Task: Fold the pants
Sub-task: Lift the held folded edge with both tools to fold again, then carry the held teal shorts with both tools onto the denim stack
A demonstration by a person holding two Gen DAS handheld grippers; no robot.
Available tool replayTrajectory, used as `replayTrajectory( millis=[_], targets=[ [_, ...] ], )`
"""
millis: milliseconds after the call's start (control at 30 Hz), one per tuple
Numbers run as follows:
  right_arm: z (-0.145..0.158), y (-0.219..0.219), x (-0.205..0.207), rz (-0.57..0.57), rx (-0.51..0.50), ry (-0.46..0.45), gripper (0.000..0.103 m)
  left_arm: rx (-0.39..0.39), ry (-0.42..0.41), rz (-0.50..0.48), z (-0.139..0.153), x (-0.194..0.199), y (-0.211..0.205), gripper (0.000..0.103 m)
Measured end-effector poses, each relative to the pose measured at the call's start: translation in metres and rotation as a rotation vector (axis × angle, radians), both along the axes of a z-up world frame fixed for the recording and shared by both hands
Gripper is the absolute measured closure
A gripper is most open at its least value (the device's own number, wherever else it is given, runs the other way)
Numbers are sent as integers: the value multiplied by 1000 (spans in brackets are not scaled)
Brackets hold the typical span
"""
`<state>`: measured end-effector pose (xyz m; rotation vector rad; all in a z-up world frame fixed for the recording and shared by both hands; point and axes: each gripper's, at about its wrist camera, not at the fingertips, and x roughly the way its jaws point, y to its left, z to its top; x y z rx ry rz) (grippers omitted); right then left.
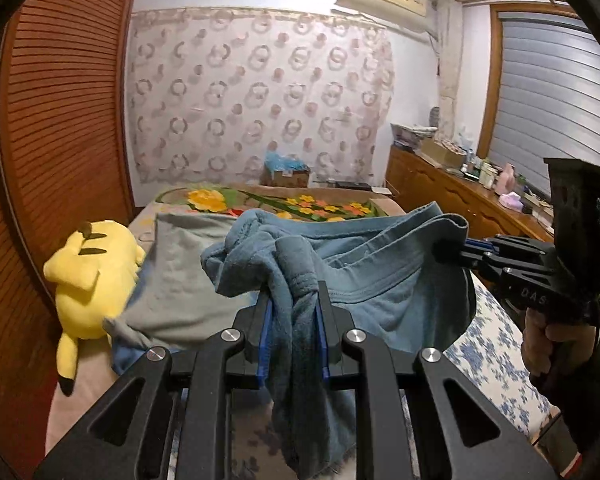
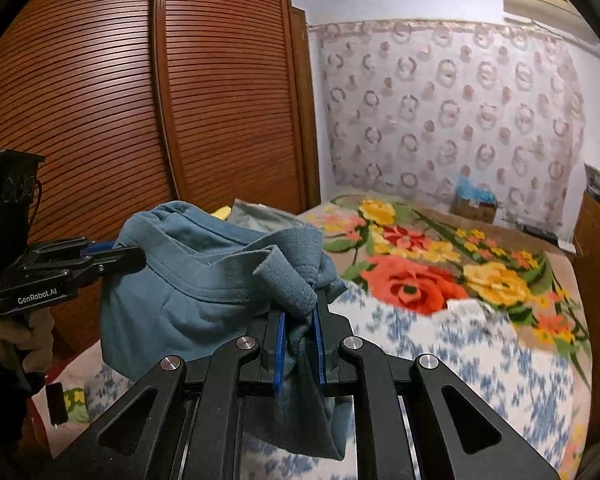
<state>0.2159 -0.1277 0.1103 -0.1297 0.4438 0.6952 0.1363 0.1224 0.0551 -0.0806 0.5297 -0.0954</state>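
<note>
- The pants (image 1: 364, 280) are blue-grey soft cloth, bunched and wrinkled, with a stitched waistband; they hang in the air over the near end of the bed (image 2: 480, 364), stretched between the two grippers.
- The left gripper (image 1: 293, 320) has its blue-padded fingers (image 1: 265, 336) pinching a thick twisted wad of the pants, with loose cloth drooping below them.
- The right gripper (image 2: 300, 332) has its fingers (image 2: 279, 352) pinching another bunched part near the waistband edge, with cloth hanging beneath.
- On the bed's left edge lies a yellow plush toy (image 1: 88, 280), touching a grey garment (image 1: 180, 272) behind the pants.
- A flowered blanket (image 2: 420, 272) covers the far half of the bed.
- Beyond the bed's far end stands a cardboard box (image 1: 288, 176) holding something blue, too small to identify.
</note>
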Motion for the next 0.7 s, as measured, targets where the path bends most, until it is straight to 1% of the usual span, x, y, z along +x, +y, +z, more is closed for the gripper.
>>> replayTrajectory(
  millis=[200, 400, 567, 700],
  targets=[
    [1, 17, 32, 31, -7, -24, 91, 16, -2, 41, 5, 20, 19, 84],
    [0, 37, 64, 52, -24, -46, 91, 16, -8, 78, 6, 37, 37, 84],
    [6, 60, 91, 73, -40, -80, 91, 1, -39, 123, 8, 44, 52, 84],
    [8, 77, 112, 105, -45, -98, 91, 13, -51, 164, 3, 45, 61, 84]
  ],
)
